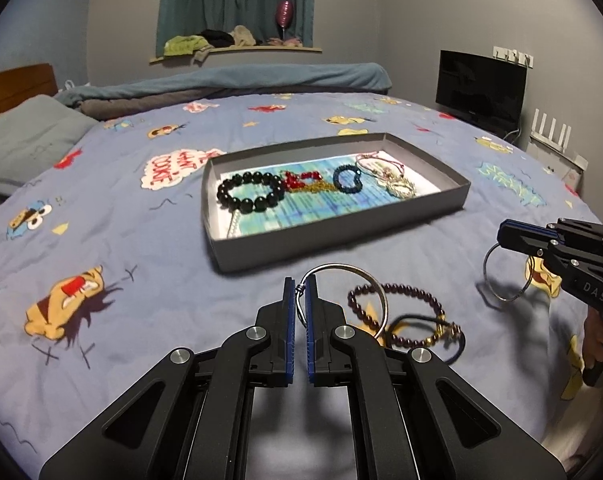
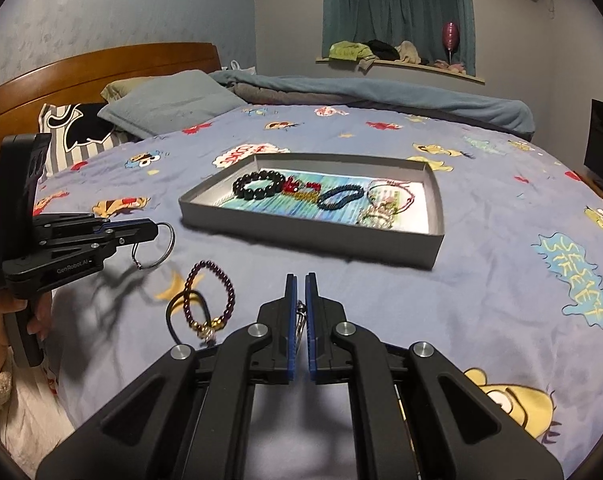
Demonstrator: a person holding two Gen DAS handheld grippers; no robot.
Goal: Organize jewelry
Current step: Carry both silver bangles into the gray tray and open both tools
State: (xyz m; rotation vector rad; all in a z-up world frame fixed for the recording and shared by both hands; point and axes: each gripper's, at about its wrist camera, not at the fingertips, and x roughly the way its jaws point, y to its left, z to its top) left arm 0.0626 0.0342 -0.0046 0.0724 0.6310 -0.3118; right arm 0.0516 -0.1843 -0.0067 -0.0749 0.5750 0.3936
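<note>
A grey tray (image 1: 341,236) (image 2: 301,236) on the bed holds a black bead bracelet (image 1: 249,192) (image 2: 260,185), a red and gold chain (image 1: 301,181), a dark blue bracelet (image 1: 347,179) (image 2: 339,197) and pale chains (image 1: 393,180). My left gripper (image 1: 300,286) (image 2: 155,229) is shut on a silver bangle (image 1: 343,270) (image 2: 157,246), lifted off the bed. My right gripper (image 2: 300,280) (image 1: 501,236) is shut on another silver bangle (image 1: 501,280) (image 2: 300,320). A purple bead bracelet (image 1: 401,314) (image 2: 211,296) and a black hair tie (image 1: 429,332) (image 2: 181,312) lie on the bed between them.
The bed has a blue cartoon sheet (image 1: 121,240), pillows (image 2: 169,102) and a wooden headboard (image 2: 101,72) at the left. A folded blanket (image 1: 241,84) lies at the far side. A black screen (image 1: 479,88) stands at the right.
</note>
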